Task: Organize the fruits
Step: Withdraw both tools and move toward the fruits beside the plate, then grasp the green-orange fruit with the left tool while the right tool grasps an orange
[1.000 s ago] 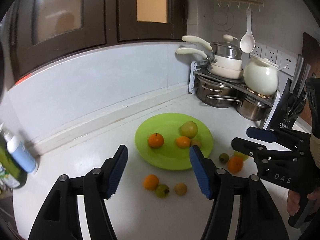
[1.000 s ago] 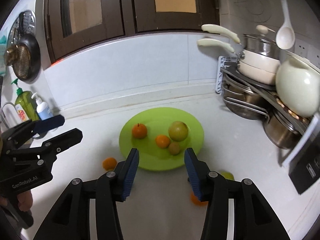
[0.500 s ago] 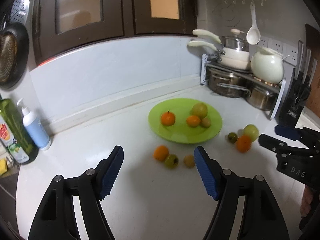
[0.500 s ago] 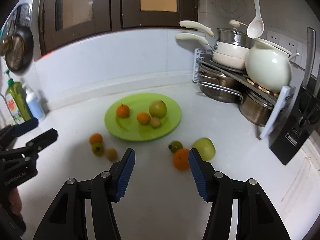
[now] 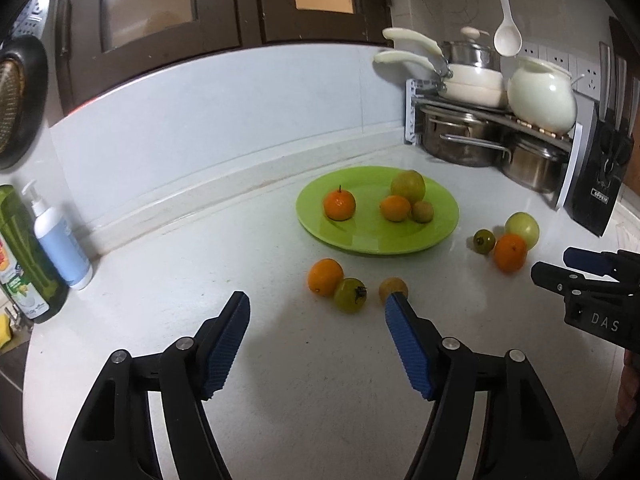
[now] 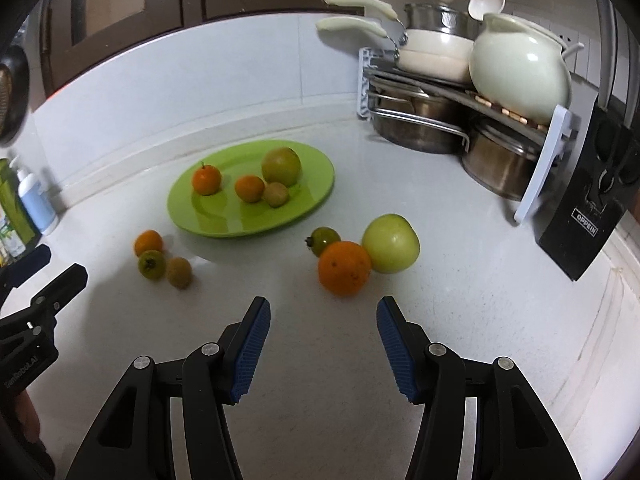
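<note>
A white table [image 5: 160, 280] in a kitchen corner carries a lime-green plate [image 5: 360, 236] and loose fruit; on the plate lie four pieces: an orange with a stem [image 5: 339, 205] at nine o'clock, a large yellow-green fruit [image 5: 407, 186] at one o'clock, a smaller orange [image 5: 395, 208] and a small tan fruit [image 5: 422, 211] touching in front of it.

Off the plate at its six o'clock sits a trio: an orange [image 5: 325, 277], a green tomato-like fruit [image 5: 350, 294] touching it, and a tan fruit [image 5: 393, 288] just beside; at the plate's three o'clock sits a second trio: a small dark green fruit [image 6: 325, 240], a big orange [image 6: 344, 267] and a pale green apple [image 6: 390, 249], all touching.

The left gripper [image 5: 316, 312] hangs over the table with jaws about half open, having just closed a little, nothing between them; the first trio lies just beyond its tips.

The right gripper [image 6: 323, 318] has jaws partly open and empty; the big orange lies just ahead at twelve o'clock.

At two o'clock, a black knife block [image 6: 588, 208] reads "OPPEIN"; the right gripper's side reads "DAS"; the left gripper's side lettering is too blurred to read with certainty.
</note>
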Motion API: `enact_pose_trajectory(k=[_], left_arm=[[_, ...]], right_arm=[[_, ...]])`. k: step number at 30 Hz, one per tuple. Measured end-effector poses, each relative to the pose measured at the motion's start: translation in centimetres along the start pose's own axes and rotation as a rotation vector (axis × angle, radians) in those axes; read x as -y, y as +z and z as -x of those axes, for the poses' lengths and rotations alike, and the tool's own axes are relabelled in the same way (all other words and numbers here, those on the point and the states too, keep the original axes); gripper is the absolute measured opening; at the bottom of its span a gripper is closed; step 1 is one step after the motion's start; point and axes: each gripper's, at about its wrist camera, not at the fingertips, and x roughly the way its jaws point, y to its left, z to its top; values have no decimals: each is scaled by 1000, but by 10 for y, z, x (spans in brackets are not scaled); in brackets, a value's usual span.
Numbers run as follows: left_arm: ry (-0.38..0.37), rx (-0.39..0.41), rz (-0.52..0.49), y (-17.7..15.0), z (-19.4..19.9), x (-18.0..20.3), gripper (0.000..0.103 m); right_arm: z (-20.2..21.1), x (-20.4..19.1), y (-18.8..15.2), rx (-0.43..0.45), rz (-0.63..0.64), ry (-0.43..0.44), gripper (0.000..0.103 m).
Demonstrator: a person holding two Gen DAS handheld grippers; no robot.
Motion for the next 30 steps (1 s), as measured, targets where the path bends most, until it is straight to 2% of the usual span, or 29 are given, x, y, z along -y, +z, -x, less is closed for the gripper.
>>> enact_pose_trajectory(k=[8,13,30], left_arm=[[-51,-61,-1,5,-38,3,54],[-54,-83,-29,5,-57,9,44],[-66,-148,-75,3,-87,19,33]], right_arm=[[-26,8,7,-34,-21,-14,56],[-40,12,9,-51,-30,-5,56],[-66,22,16,-72,-34,12,56]])
